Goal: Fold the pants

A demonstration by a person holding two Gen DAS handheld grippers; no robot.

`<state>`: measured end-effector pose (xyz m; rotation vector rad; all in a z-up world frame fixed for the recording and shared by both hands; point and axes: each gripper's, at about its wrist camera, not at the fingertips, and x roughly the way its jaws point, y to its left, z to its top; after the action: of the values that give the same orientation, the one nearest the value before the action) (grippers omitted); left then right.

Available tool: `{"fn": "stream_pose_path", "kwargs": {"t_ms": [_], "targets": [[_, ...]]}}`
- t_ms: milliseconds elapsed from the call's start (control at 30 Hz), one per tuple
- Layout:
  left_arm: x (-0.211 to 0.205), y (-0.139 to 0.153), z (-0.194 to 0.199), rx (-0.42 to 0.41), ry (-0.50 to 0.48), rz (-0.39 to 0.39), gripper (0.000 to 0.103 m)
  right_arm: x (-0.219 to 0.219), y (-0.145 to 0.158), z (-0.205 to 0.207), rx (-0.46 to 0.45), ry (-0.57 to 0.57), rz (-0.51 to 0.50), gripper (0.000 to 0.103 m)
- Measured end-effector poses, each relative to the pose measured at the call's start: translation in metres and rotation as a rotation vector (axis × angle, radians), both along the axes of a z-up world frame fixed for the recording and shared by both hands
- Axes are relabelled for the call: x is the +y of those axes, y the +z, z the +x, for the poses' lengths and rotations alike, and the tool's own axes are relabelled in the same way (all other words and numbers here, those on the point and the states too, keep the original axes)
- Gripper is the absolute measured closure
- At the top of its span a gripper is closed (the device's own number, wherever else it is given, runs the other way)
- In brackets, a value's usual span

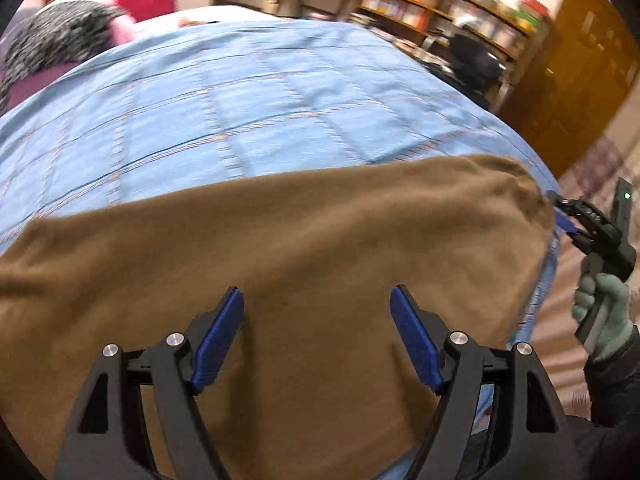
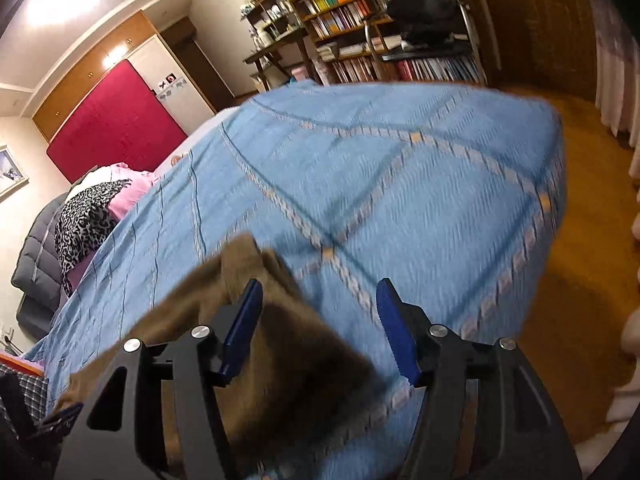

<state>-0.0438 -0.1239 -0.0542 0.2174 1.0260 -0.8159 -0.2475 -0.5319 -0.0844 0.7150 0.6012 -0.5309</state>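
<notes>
Across the blue bedspread (image 1: pixel 248 120), the brown pants (image 1: pixel 280 248) are lying spread in a wide, smooth band near its edge. Over the cloth, the left gripper (image 1: pixel 317 336) is hovering with fingers spread wide, gripping nothing. Off right, the right gripper (image 2: pixel 320 326) is gaping too, its left finger (image 2: pixel 242 328) sitting over the pants' rumpled end.

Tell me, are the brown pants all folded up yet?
Not yet. The brown pants already lie spread on the blue bedspread. How many folds are made is hard to tell. Right now the left gripper is open above the cloth, and the right gripper is open by one bunched-up end, gripping nothing. Still to do: grab an edge and fold the pants into a neat bundle.
</notes>
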Motion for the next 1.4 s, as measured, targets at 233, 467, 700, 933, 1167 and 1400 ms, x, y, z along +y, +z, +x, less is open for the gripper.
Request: {"fn": "stream_pose_path", "kwargs": {"t_ms": [233,467,700,933,1167,1400], "targets": [[-0.033,-0.020,-0.045,0.028,-0.219,0.058,0.028,0.012,-0.014,0.009,0.132,0.005,-0.089,0.042],[-0.033,-0.024,-0.050,0.029,-0.224,0.076,0.027,0.001,-0.007,-0.018,-0.030,-0.015,0.111,0.042],[-0.041,-0.003,-0.044,0.010,-0.204,0.013,0.026,0.005,-0.021,-0.018,-0.047,-0.018,0.242,0.042],[-0.044,-0.025,-0.044,0.068,-0.205,0.045,0.024,0.011,-0.024,-0.011,-0.034,-0.083,0.253,0.042],[-0.045,-0.025,-0.047,0.062,-0.205,0.034,0.022,0.026,-0.036,-0.004,-0.053,-0.102,0.317,0.042],[-0.041,-0.024,-0.046,0.071,-0.199,0.016,0.022,0.031,-0.030,0.020,-0.053,-0.035,0.238,0.078]]}}
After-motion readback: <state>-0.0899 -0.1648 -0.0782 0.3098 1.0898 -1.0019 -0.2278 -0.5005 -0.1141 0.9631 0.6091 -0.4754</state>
